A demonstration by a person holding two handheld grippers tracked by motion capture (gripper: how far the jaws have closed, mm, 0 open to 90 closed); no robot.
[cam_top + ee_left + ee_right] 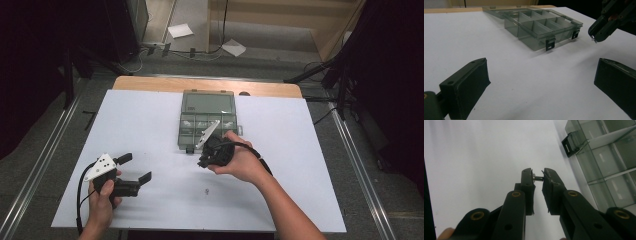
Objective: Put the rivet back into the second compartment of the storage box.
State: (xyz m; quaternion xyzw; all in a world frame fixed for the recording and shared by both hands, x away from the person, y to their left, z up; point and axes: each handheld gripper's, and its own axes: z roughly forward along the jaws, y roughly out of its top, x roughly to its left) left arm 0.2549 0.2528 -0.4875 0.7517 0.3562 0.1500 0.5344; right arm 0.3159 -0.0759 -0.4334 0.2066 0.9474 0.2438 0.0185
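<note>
White tabletop (150, 200): right gripper (539, 178) pinches small shiny screw (538, 178); left gripper (134, 169) gapes wide.

Lab recording booth: black curtains (30, 75), floor cables (190, 52), white-topped table (150, 200).

Open white tabletop (150, 125) is presented on all near sides of the smoke-grey clear plastic compartment box (207, 122). Passage from the far side is obstructed by its raised lid (208, 103). Just in front of the box, room is occupied by the right gripper (202, 161); the left gripper (136, 168) is held well apart, nearer and leftward.
</note>
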